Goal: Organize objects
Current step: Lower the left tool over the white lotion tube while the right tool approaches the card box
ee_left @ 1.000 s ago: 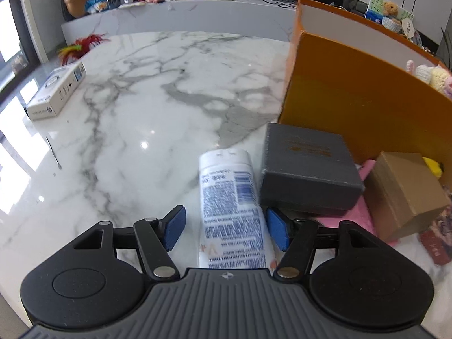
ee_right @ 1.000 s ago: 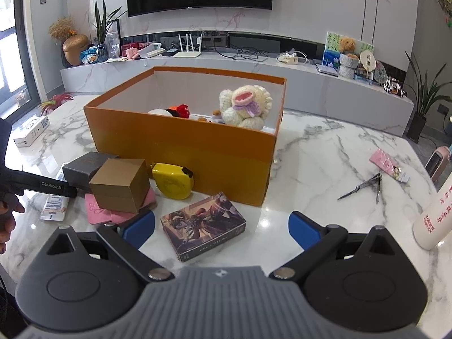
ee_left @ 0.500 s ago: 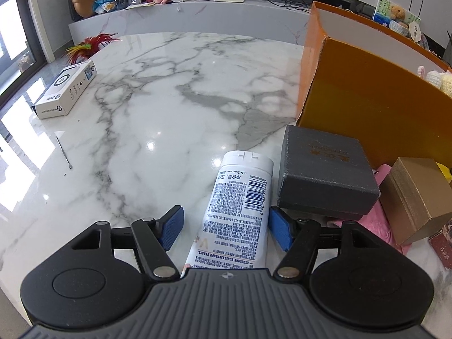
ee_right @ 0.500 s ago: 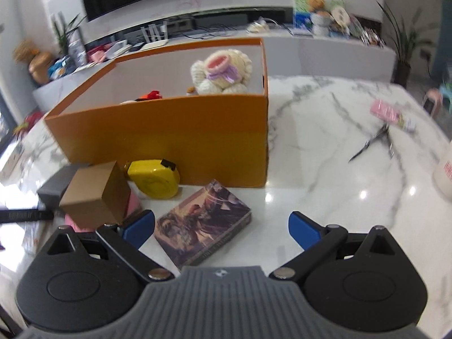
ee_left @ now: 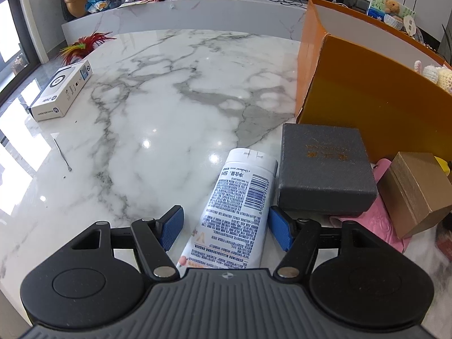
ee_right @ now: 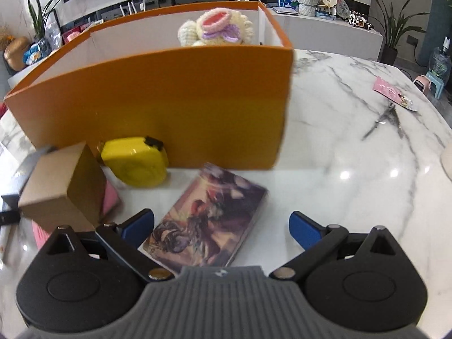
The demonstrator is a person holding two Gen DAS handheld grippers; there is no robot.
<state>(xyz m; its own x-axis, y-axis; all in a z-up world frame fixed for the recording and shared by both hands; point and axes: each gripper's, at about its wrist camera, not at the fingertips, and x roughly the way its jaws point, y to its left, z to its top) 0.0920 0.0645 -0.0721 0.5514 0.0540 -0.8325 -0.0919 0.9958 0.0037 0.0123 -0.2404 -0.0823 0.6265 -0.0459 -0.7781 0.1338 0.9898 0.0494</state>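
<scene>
A white tube with blue print (ee_left: 237, 209) lies on the marble table (ee_left: 158, 124) between the blue pads of my left gripper (ee_left: 224, 227), which stands open with gaps on both sides. To its right sit a dark grey box (ee_left: 325, 169), a pink pouch (ee_left: 378, 220) and a brown box (ee_left: 415, 189). In the right wrist view an illustrated card box (ee_right: 206, 220) lies between the wide-open pads of my right gripper (ee_right: 223, 228), untouched. Behind it stands the orange box (ee_right: 169, 107) holding a crocheted toy (ee_right: 214, 28).
A yellow tape measure (ee_right: 135, 161) rests against the orange box's front wall, beside the brown box (ee_right: 62, 186). A white carton (ee_left: 62, 90) and a thin metal pick (ee_left: 62, 155) lie far left. Scissors (ee_right: 384, 121) and a pink packet (ee_right: 392, 93) lie on the right.
My right gripper has dropped and come forward onto the card box, which now lies between its pads. In the left wrist view the tube has swung from straight to tilted right.
</scene>
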